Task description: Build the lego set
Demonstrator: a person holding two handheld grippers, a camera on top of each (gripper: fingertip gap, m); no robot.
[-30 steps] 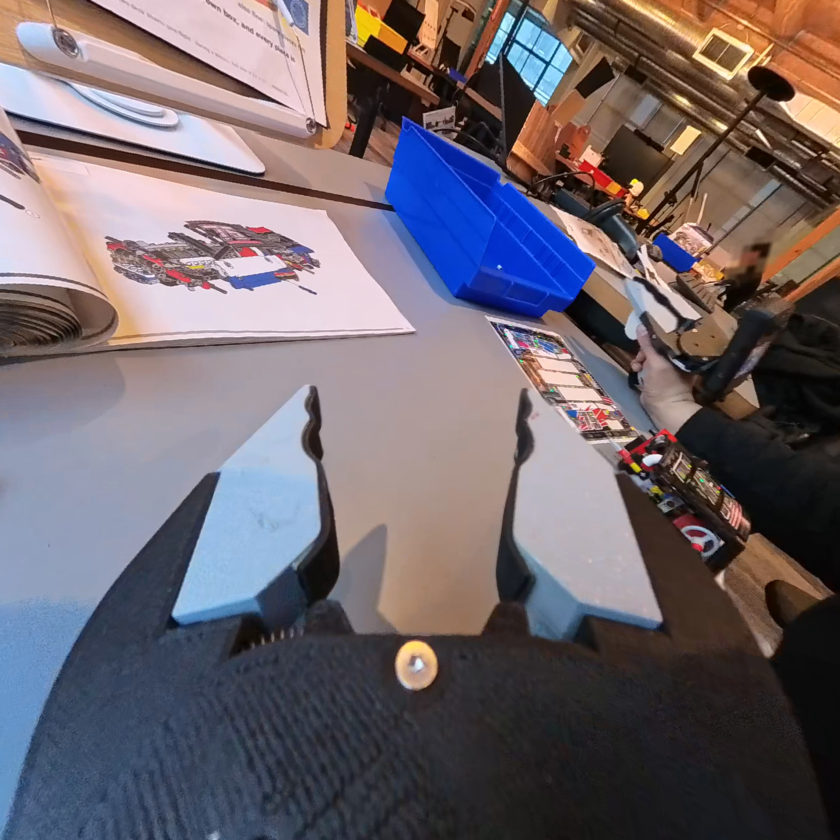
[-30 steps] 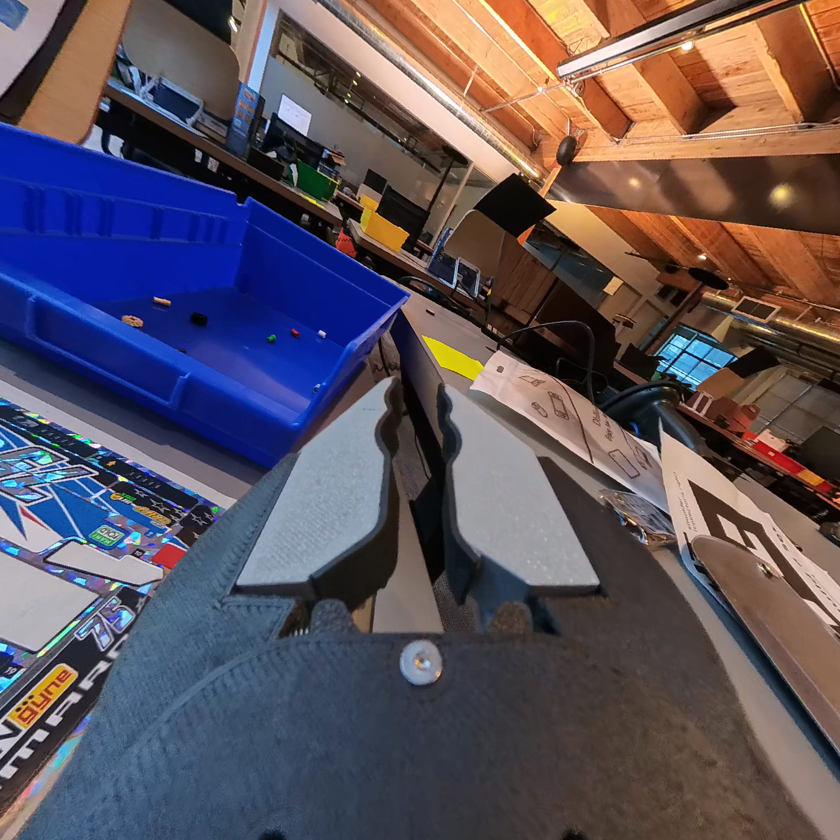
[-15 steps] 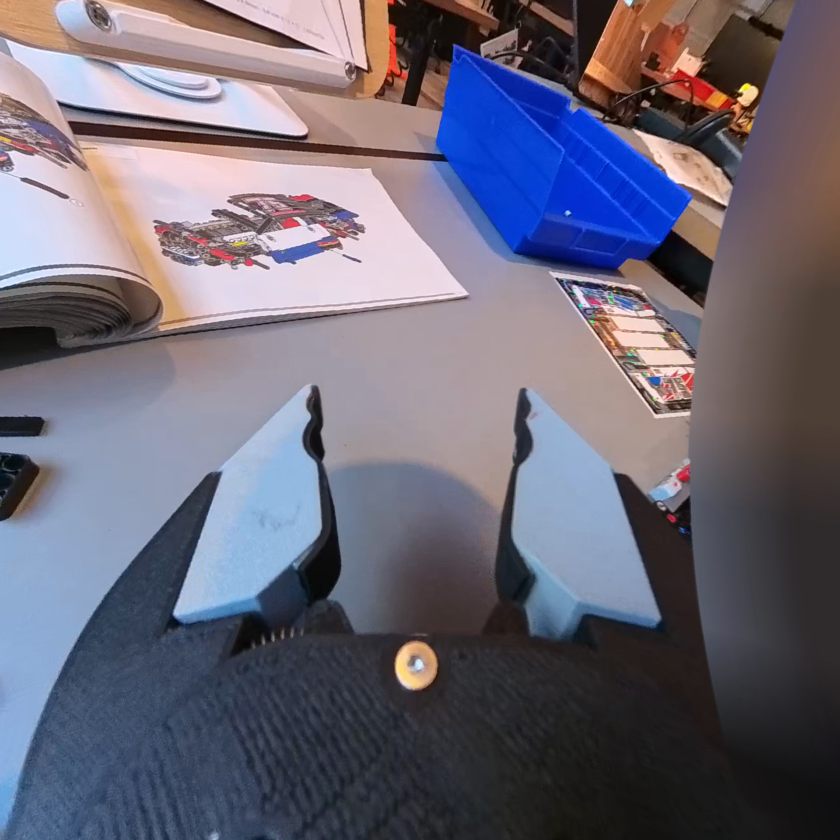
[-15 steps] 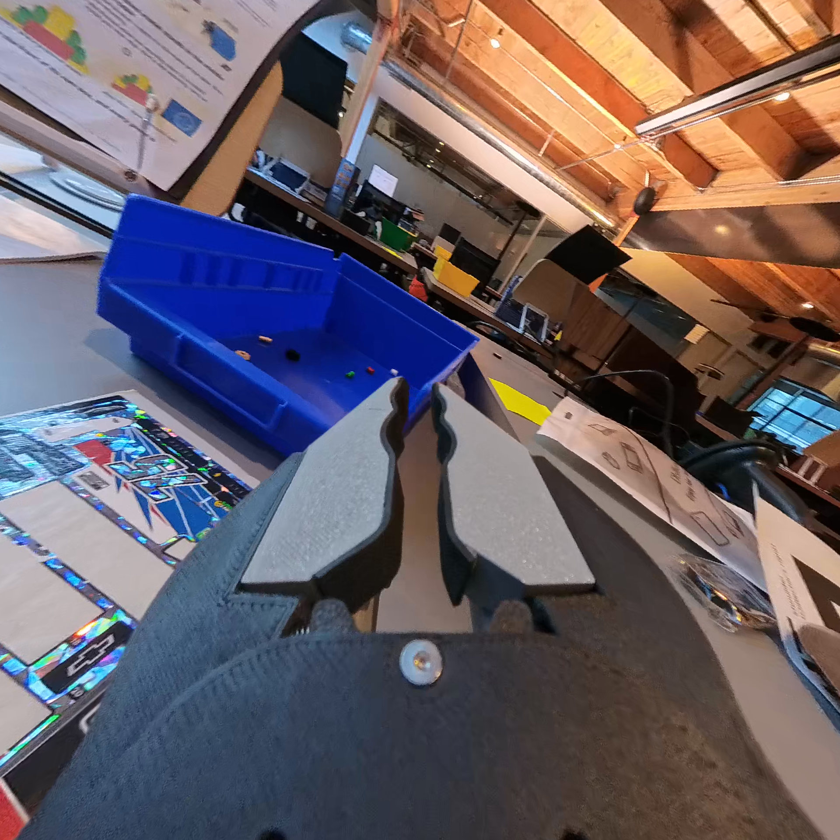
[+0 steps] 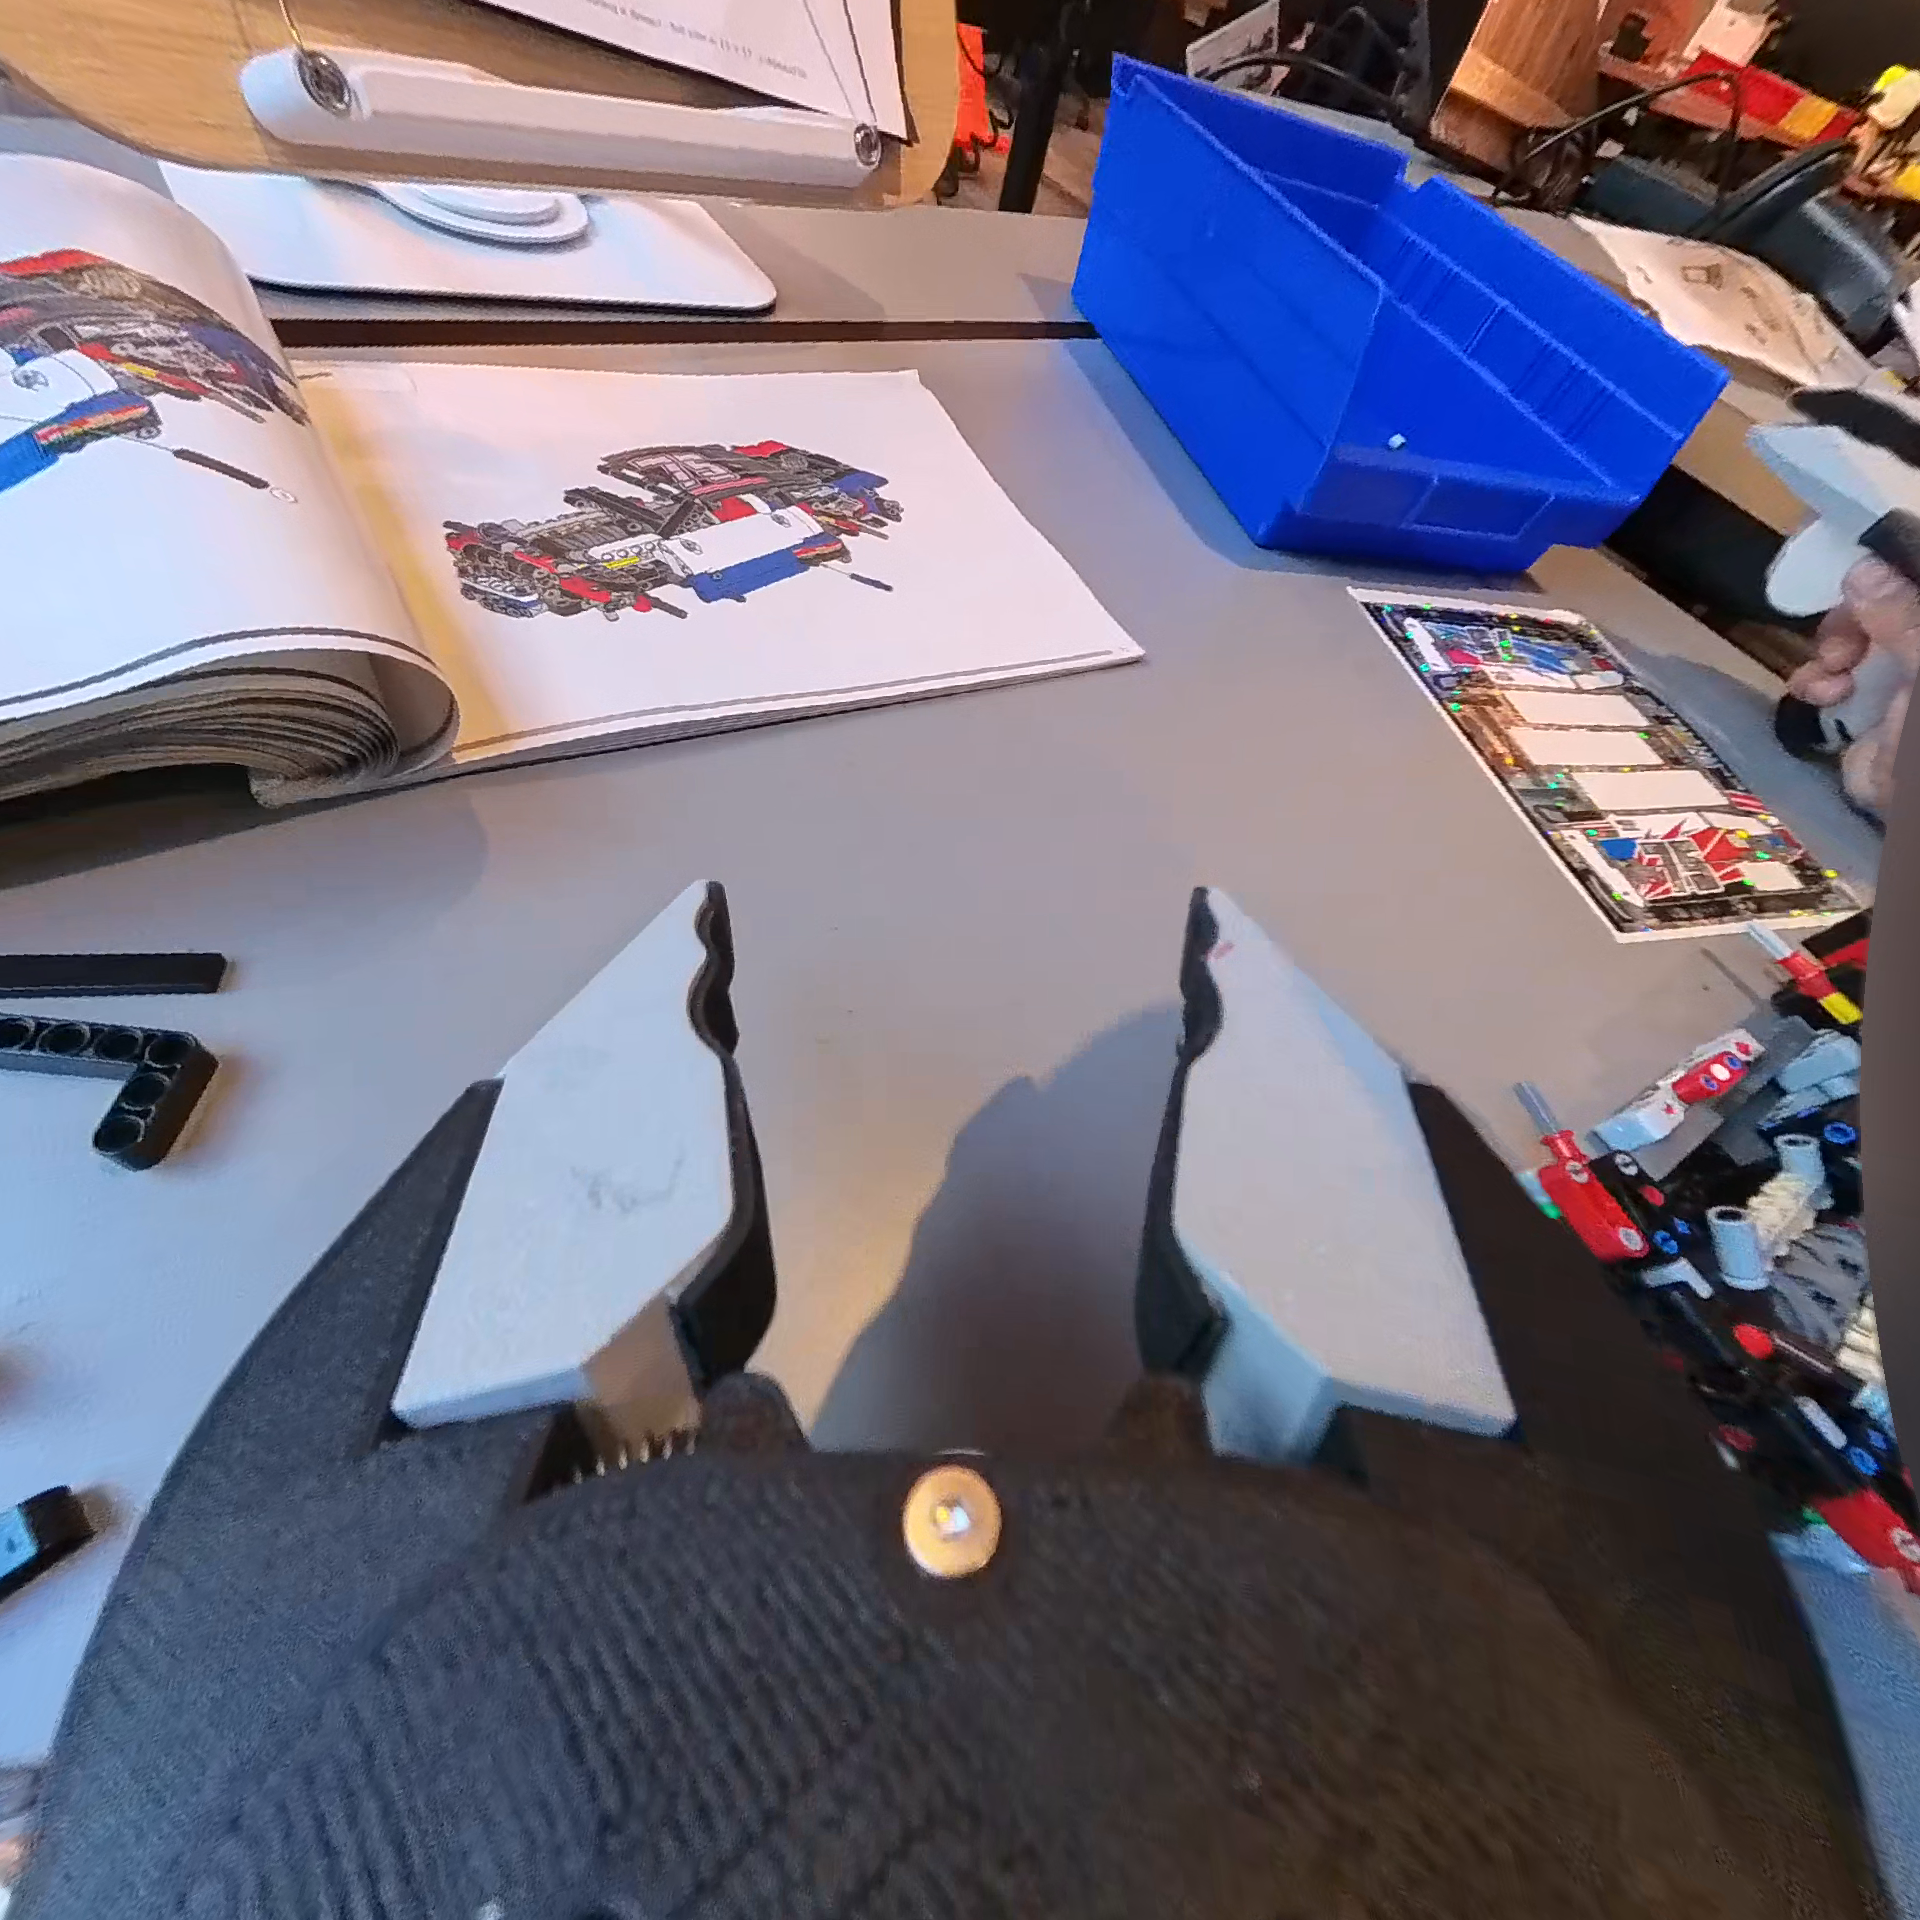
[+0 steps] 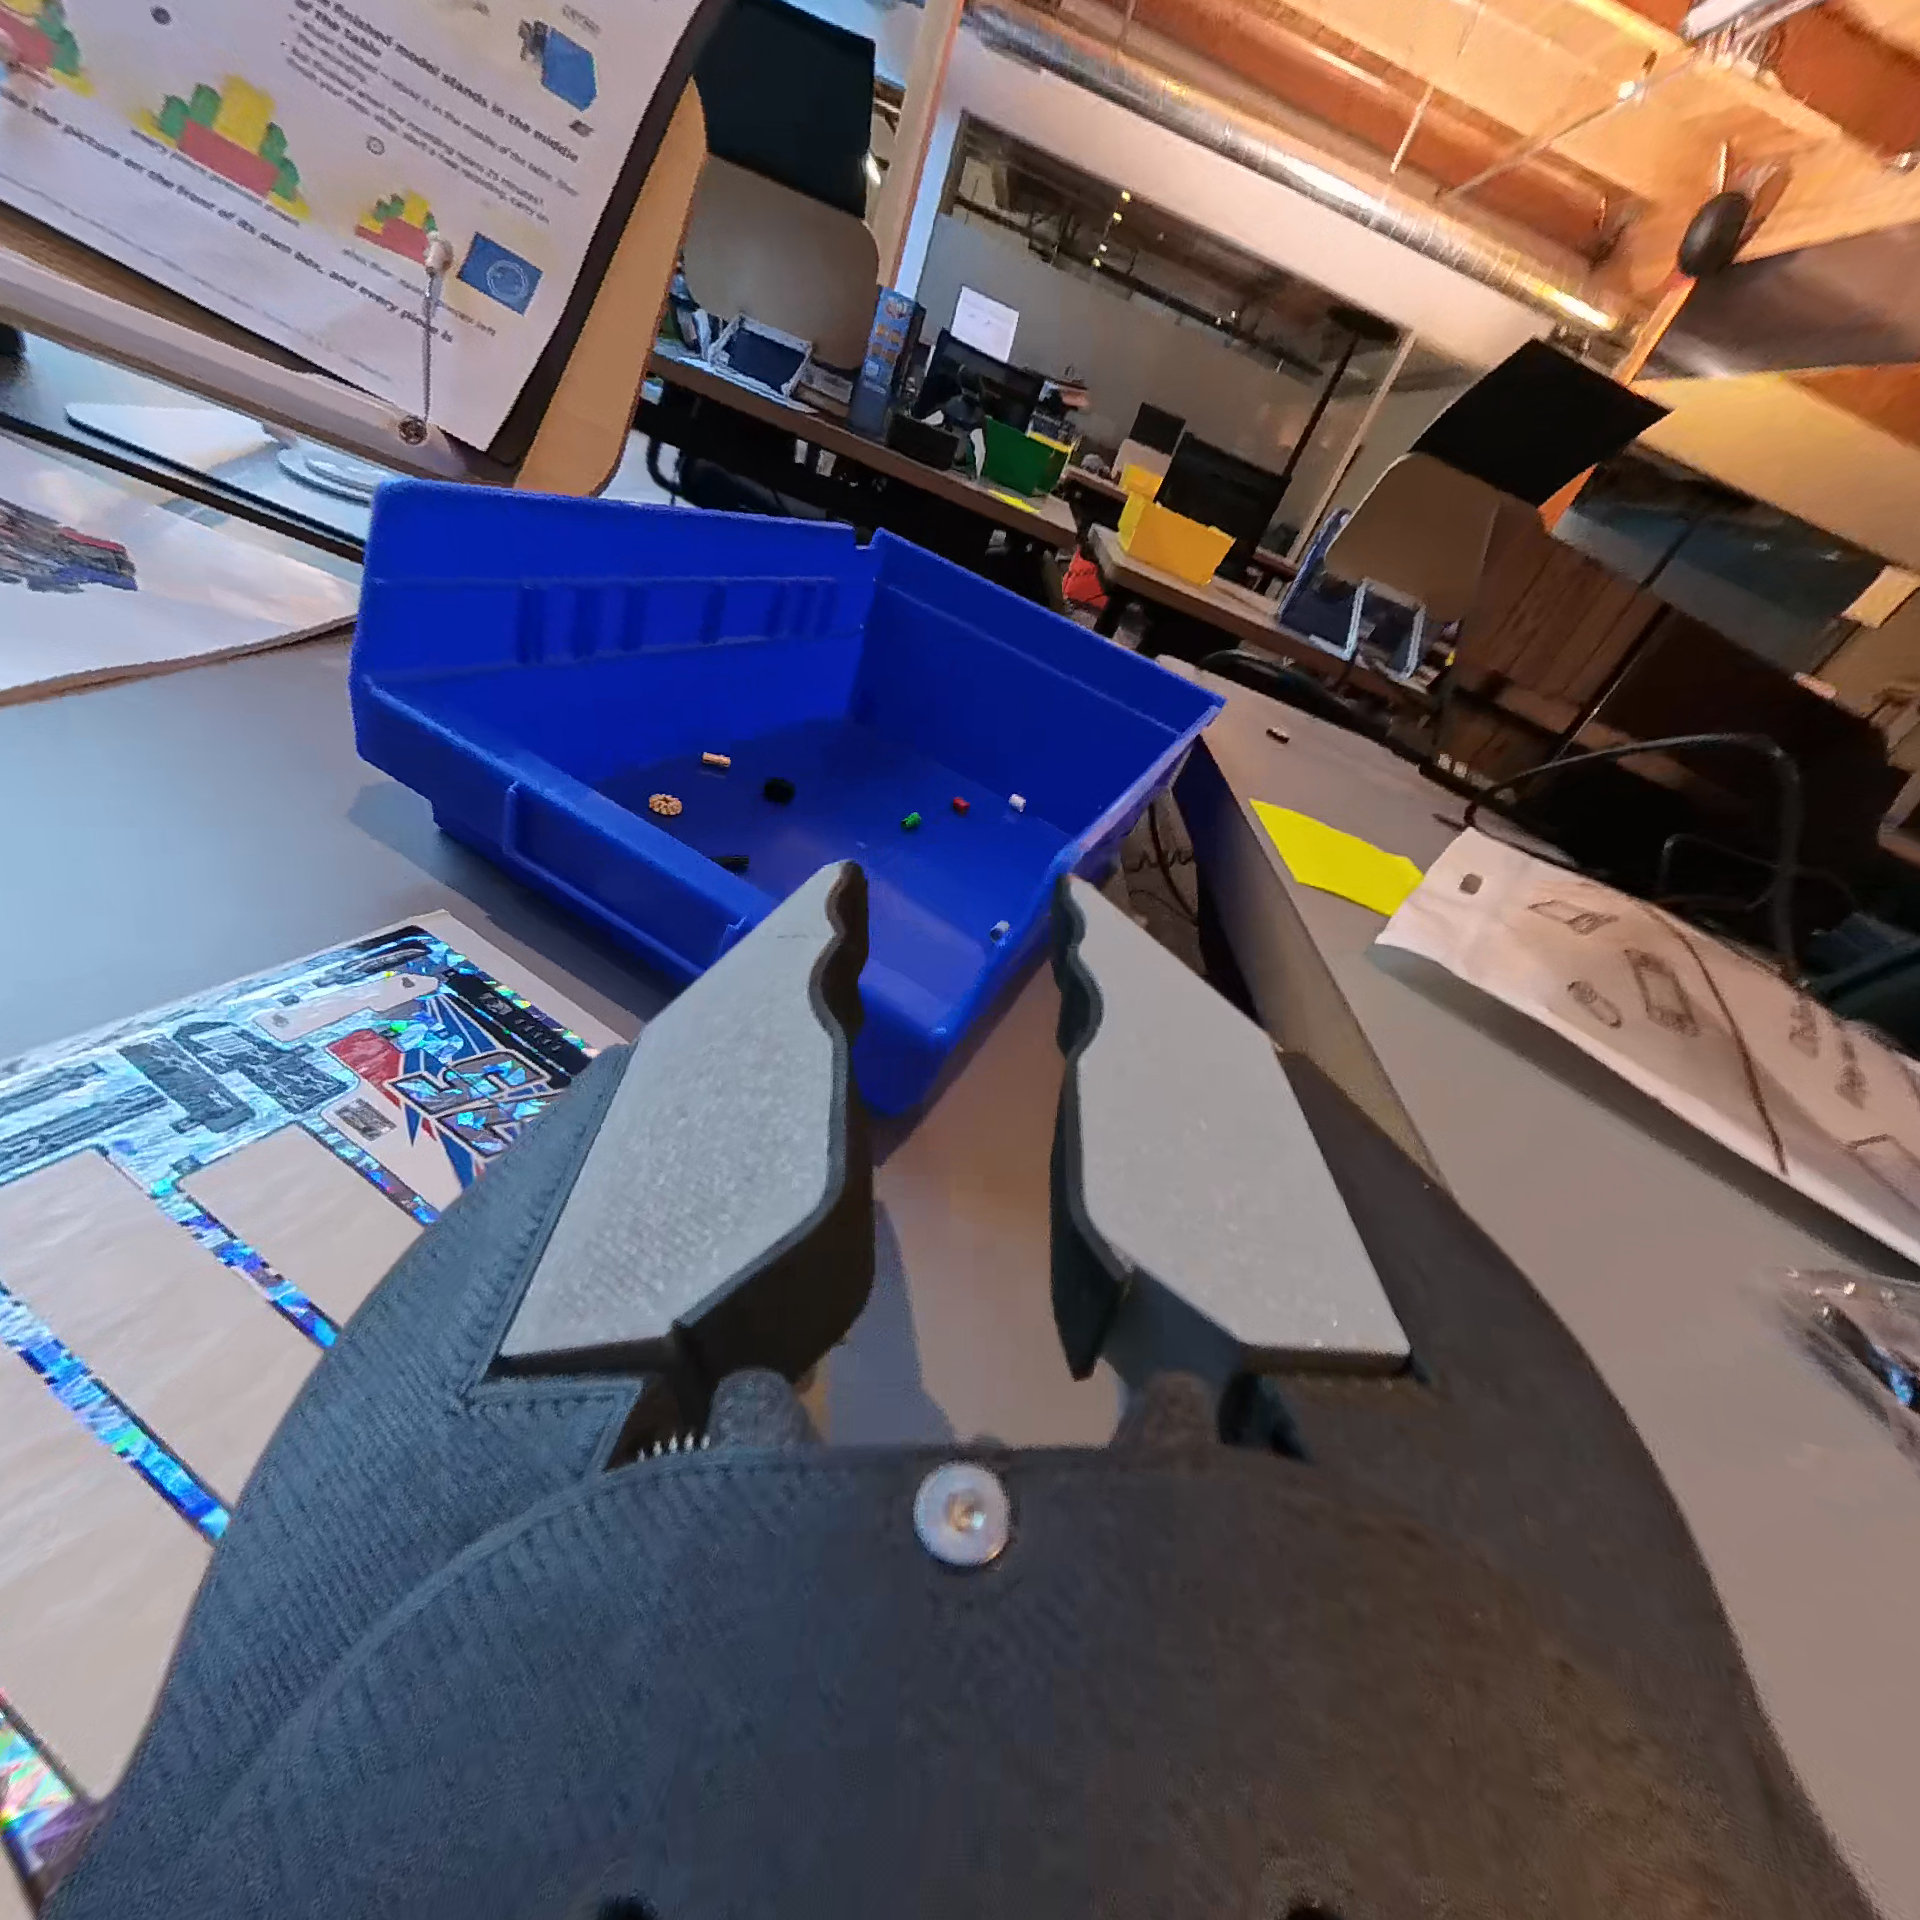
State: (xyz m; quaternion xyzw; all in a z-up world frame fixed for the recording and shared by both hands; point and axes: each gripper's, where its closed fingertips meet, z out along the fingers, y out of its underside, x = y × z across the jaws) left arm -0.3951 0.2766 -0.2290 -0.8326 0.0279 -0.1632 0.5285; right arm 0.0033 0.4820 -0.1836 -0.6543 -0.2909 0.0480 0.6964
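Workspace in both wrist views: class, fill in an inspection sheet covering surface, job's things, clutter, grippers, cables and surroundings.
Surface: grey table, mostly bare at centre.
Job's things: open instruction booklet; partly built lego model; black L-shaped beam; sticker sheet.
Clutter: blue bin holding a few small pieces.
Grippers: left gripper open, empty; right gripper open, empty.
Cables: black cable behind the table.
Surroundings: desks, yellow bin.

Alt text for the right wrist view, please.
The open, empty right gripper points at a blue bin holding a few tiny loose pieces on a grey table. A holographic sticker sheet lies to its left.
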